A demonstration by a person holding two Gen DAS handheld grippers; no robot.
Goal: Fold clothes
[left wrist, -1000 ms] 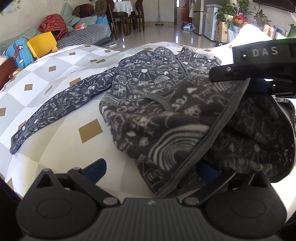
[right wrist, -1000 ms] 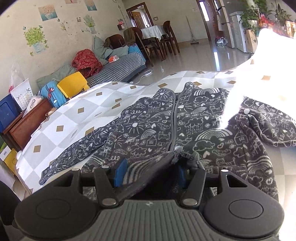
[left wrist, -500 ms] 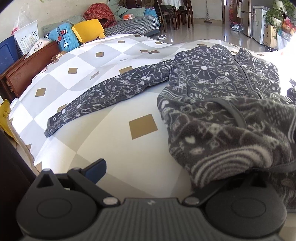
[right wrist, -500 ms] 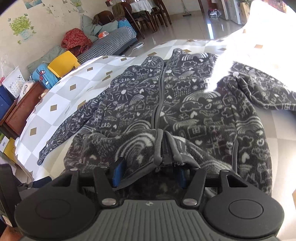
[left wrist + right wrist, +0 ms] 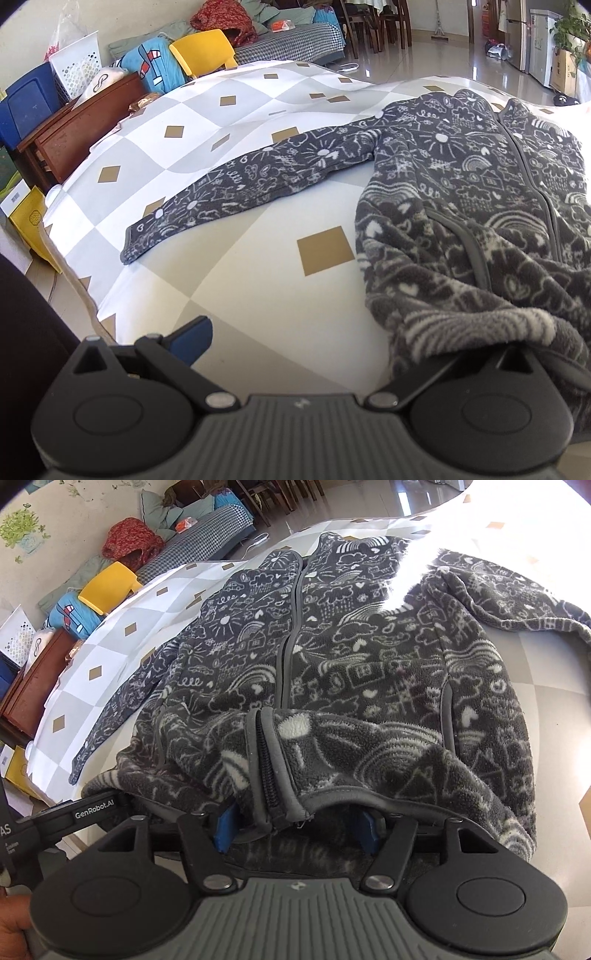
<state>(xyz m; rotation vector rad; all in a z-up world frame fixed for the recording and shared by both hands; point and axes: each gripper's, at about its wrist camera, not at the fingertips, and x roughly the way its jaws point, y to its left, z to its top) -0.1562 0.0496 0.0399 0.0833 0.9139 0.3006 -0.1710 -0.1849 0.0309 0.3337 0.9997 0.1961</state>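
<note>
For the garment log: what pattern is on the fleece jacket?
White doodles on the dark grey fleece jacket; right wrist view shows it best.

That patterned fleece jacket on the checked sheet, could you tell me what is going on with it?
A person is folding the fleece jacket with two hand-held grippers. The right hand-held gripper has just been opening, with the folded-up hem still between its jaws. The left hand-held gripper stands open at the jacket's edge. One sleeve lies stretched out on the checked sheet.
</note>
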